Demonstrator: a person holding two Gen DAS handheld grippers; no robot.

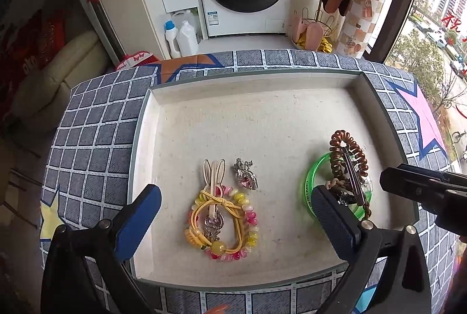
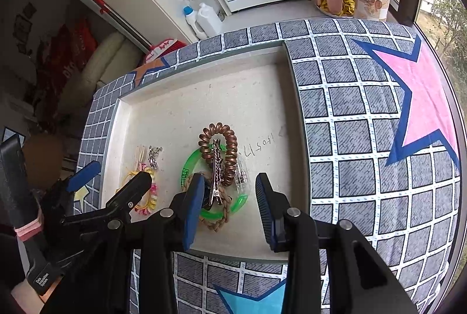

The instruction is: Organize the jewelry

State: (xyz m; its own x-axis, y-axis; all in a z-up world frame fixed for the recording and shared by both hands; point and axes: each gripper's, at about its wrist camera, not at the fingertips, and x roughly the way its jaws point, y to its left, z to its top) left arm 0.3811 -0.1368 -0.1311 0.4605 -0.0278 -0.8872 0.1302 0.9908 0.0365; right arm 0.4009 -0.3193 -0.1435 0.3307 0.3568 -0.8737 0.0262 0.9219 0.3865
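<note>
Fingers of the left gripper (image 1: 233, 214) spread wide, empty; rabbit-ear hair clip (image 1: 214, 182) lies lengthwise, ears pointing away.

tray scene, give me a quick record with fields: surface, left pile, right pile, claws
surface: white tray on a checked cloth
left pile: bead bracelet, yellow ties, rabbit clip; brooch beside it
right pile: green bangle, brown coil tie, metal clip
left claw: open over left pile
right claw: open, holds nothing

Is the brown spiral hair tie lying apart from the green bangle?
No, the brown spiral hair tie lies across the green bangle.
</note>
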